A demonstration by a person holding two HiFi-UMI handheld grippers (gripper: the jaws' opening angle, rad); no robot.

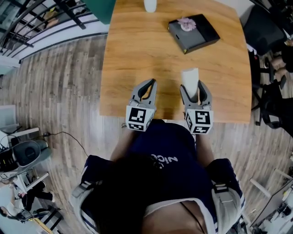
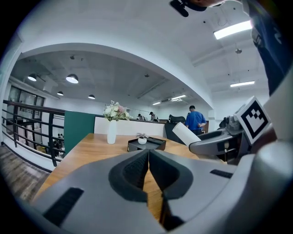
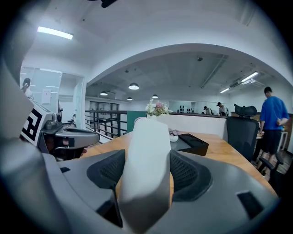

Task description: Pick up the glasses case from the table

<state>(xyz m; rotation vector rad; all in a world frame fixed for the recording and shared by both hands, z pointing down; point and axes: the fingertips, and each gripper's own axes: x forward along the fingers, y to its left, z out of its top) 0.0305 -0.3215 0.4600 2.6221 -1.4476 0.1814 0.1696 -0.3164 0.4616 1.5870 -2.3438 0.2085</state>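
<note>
The white glasses case (image 3: pixel 147 164) stands between the pads of my right gripper (image 3: pixel 147 176), which is shut on it. In the head view the glasses case (image 1: pixel 191 78) sticks out forward from the right gripper (image 1: pixel 197 94) above the near part of the wooden table (image 1: pixel 137 50). My left gripper (image 2: pixel 149 170) is shut with its pads together and nothing between them; in the head view the left gripper (image 1: pixel 145 89) hovers beside the right one. From the left gripper view the glasses case (image 2: pixel 185 134) shows at the right, tilted up.
A black tray (image 1: pixel 194 33) with a small flower pot (image 1: pixel 187 24) lies at the table's far right. A white vase (image 1: pixel 150 5) stands at the far edge. Office chairs (image 1: pixel 270 96) crowd the right side. A metal railing (image 1: pixel 41 23) runs at the upper left.
</note>
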